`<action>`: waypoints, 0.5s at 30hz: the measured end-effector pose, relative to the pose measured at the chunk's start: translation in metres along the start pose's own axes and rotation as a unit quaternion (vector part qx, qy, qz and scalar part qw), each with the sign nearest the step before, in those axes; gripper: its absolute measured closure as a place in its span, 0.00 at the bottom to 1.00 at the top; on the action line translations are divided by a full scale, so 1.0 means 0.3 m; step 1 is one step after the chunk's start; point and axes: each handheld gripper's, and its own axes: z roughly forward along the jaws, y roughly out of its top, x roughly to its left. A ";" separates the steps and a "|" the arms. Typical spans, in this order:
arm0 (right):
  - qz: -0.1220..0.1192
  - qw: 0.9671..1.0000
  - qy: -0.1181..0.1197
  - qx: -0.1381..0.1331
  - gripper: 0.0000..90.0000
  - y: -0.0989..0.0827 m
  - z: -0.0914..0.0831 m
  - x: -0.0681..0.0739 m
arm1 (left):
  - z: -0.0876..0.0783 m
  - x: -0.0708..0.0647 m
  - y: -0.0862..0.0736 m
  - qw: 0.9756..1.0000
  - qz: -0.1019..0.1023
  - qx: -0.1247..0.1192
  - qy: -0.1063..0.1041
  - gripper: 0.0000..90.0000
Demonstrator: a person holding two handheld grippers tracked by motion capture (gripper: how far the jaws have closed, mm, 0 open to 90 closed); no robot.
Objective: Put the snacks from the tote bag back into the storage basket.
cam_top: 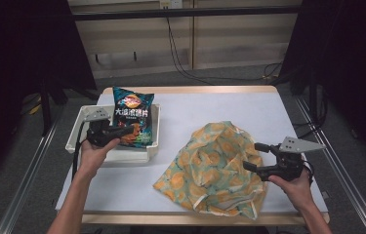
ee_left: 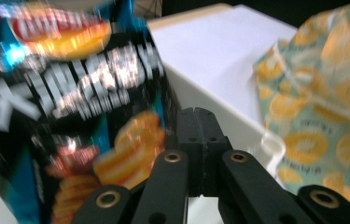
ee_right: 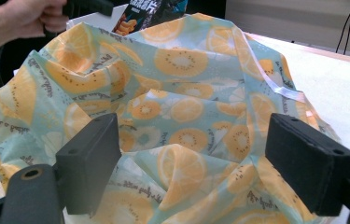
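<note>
A dark chip bag (cam_top: 132,114) with orange chips printed on it stands tilted in a white tray (cam_top: 74,132) at the left. My left gripper (cam_top: 130,130) lies level across the bag's lower front. In the left gripper view its jaws are pressed together (ee_left: 200,128) just right of the blurred chip bag (ee_left: 70,116), above the tray wall (ee_left: 214,100); I see nothing between them. A cloth bag with an orange-slice print (cam_top: 214,168) lies crumpled at the centre right. My right gripper (cam_top: 252,157) stands open at its right side, jaws wide apart (ee_right: 191,158) over the folds of the cloth bag (ee_right: 177,107).
The white-covered table (cam_top: 219,109) has a wooden edge. Metal rails (cam_top: 31,170) run along both sides, and cables lie on the floor behind. A white strap (ee_right: 275,88) runs along the cloth bag's rim.
</note>
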 end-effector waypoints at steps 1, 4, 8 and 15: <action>-0.003 1.000 -0.001 -0.001 0.19 0.001 0.001 0.001 | 0.012 0.004 -0.018 1.000 0.003 0.009 0.000 1.00; 0.000 1.000 -0.001 0.001 0.19 -0.001 0.007 -0.002 | 0.055 0.010 -0.054 0.999 0.002 0.035 0.004 1.00; -0.002 1.000 0.001 0.007 0.19 -0.007 0.013 -0.001 | 0.085 0.042 -0.068 0.999 -0.007 0.046 0.010 1.00; -0.002 1.000 -0.002 0.006 0.19 -0.006 0.005 -0.002 | 0.118 0.065 -0.086 0.998 -0.007 0.057 0.014 1.00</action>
